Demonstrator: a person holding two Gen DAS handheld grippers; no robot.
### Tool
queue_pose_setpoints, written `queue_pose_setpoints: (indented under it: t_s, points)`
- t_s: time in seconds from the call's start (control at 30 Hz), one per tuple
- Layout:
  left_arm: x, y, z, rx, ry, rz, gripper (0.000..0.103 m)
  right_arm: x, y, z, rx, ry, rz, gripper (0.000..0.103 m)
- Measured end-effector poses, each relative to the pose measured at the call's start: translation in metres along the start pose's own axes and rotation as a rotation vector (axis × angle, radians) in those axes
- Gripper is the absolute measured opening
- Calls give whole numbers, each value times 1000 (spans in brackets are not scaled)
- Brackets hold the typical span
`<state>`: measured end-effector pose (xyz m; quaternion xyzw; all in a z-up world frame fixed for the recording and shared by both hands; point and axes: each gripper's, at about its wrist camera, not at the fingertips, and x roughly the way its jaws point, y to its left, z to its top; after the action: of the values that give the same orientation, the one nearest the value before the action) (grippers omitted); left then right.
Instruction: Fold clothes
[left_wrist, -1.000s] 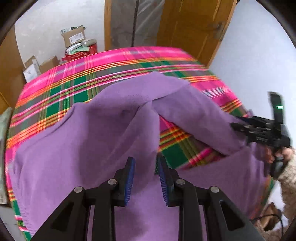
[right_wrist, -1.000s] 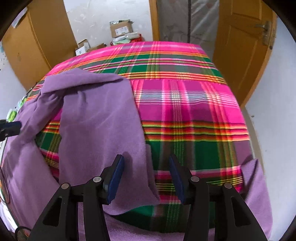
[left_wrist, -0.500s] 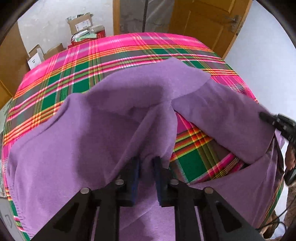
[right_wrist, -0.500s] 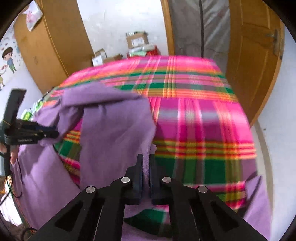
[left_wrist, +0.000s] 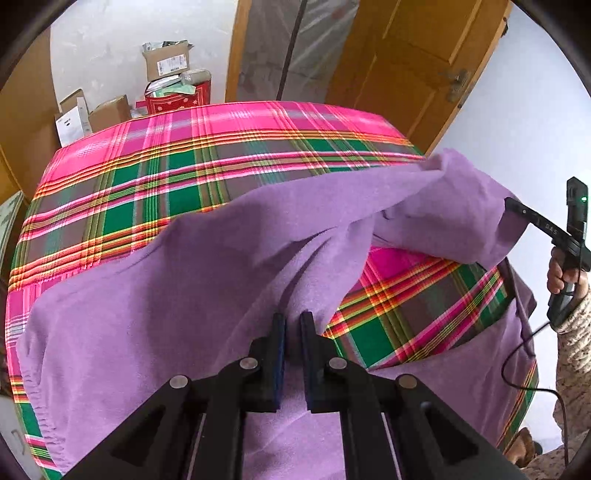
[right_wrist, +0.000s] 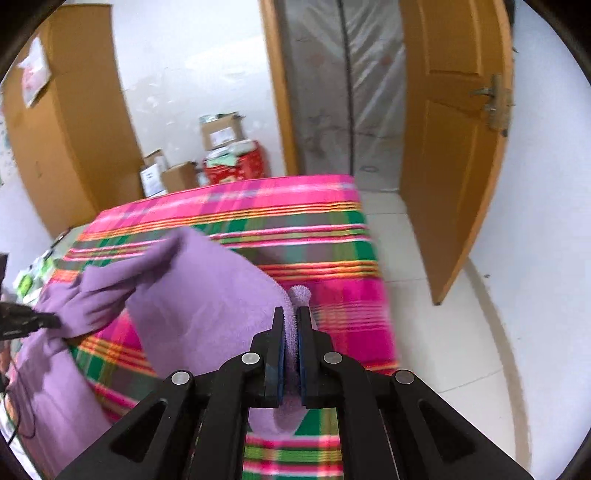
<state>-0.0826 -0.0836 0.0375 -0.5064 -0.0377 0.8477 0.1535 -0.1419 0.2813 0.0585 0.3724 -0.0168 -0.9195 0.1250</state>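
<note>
My left gripper (left_wrist: 291, 321) is closing on a fold of the purple garment (left_wrist: 166, 295) bunched between its fingers. My right gripper (right_wrist: 290, 314) pinches another edge, lifted above the plaid bedspread (right_wrist: 332, 229) ahead.

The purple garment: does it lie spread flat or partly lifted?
Partly lifted. The purple garment rises off the plaid bed cover, pinched by both hand-held grippers.
</note>
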Motion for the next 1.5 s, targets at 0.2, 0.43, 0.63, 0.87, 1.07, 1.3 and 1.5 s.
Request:
queue_pose_setpoints:
  t_s: [0.2,0.43,0.63,0.87,1.07,1.3,1.5]
  points:
    - [5,8,6,-29,19,-44,8,1,-36,15,64,-21,-58,6]
    - [8,-3,2,56,62,-61,8,-11,-57,17,71,-36,-70,6]
    - [14,-13,-7,113,119,-102,8,3,-65,20,74,17,-125,6]
    - [25,-19,-13,137,168,-118,8,62,-62,26,32,131,-252,6]
    - [27,-22,-20,149,191,-126,8,93,-57,26,-13,182,-324,6]
    - [21,-24,-20,161,185,-164,8,113,-58,28,-11,217,-381,11]
    - [8,-19,-14,129,126,-186,8,98,-72,34,75,185,-332,20]
